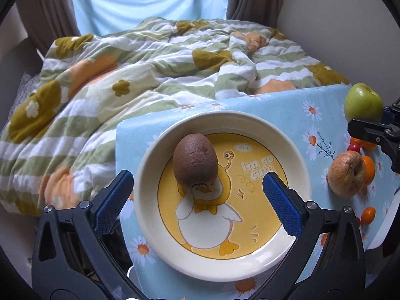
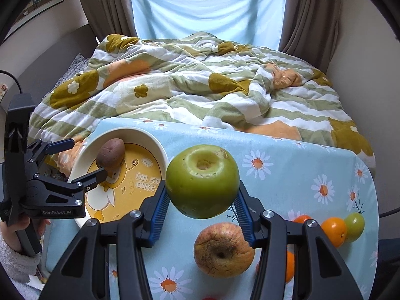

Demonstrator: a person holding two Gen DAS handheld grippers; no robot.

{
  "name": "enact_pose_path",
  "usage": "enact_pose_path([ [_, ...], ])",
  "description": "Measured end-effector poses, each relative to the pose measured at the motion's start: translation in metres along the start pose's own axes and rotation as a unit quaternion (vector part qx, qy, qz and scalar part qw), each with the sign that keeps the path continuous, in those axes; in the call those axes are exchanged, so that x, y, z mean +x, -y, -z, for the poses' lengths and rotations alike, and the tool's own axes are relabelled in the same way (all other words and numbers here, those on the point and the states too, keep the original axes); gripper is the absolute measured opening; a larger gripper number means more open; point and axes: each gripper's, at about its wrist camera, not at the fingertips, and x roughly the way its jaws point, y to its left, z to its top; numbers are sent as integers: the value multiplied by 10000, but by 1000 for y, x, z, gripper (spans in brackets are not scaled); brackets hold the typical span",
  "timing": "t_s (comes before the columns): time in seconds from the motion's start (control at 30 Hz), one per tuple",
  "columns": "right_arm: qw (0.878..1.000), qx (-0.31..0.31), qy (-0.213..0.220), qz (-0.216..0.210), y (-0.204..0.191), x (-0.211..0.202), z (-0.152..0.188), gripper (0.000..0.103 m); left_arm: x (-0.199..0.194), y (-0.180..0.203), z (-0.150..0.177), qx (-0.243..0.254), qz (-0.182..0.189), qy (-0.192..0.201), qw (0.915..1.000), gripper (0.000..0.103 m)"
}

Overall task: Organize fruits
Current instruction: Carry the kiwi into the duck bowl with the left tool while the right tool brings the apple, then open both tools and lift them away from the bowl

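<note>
A brown kiwi (image 1: 195, 161) lies in the cream duck-print plate (image 1: 225, 120), toward its far left side. My left gripper (image 1: 197, 175) stands wide open just in front of the kiwi, its blue pads (image 1: 115, 200) well clear of it on either side. My right gripper (image 2: 202, 190) is shut on a green apple (image 2: 202, 182), held in the air above the table to the right of the plate (image 2: 150, 137). In the right wrist view the left gripper (image 2: 86, 158) straddles the plate's near rim beside the kiwi (image 2: 111, 155).
A wrinkled brownish apple (image 2: 223, 248) sits on the blue daisy tablecloth (image 2: 287, 170) below the held apple. Oranges (image 2: 333, 231), a small green fruit (image 2: 355, 222) and small red fruits (image 1: 353, 148) lie at the right. A rumpled quilt (image 2: 200, 87) covers the bed behind.
</note>
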Motion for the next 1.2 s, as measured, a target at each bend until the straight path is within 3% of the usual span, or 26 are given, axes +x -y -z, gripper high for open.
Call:
enact_pose_path([
  [0.6, 9896, -1046, -434, -892, -56, 62, -24, 47, -32, -11, 46, -646, -323, -166, 9972, 103],
  [1.07, 9817, -1565, -604, -898, -85, 99, -19, 47, -31, -12, 64, -861, -338, -254, 9954, 103],
  [1.13, 9825, -1526, -550, -914, -84, 97, -20, 53, -31, -13, 64, -852, -341, -259, 9954, 103],
  [1.2, 9832, -1464, -478, -983, -82, 94, -22, 85, -31, -13, 64, -855, -336, -259, 9954, 103],
])
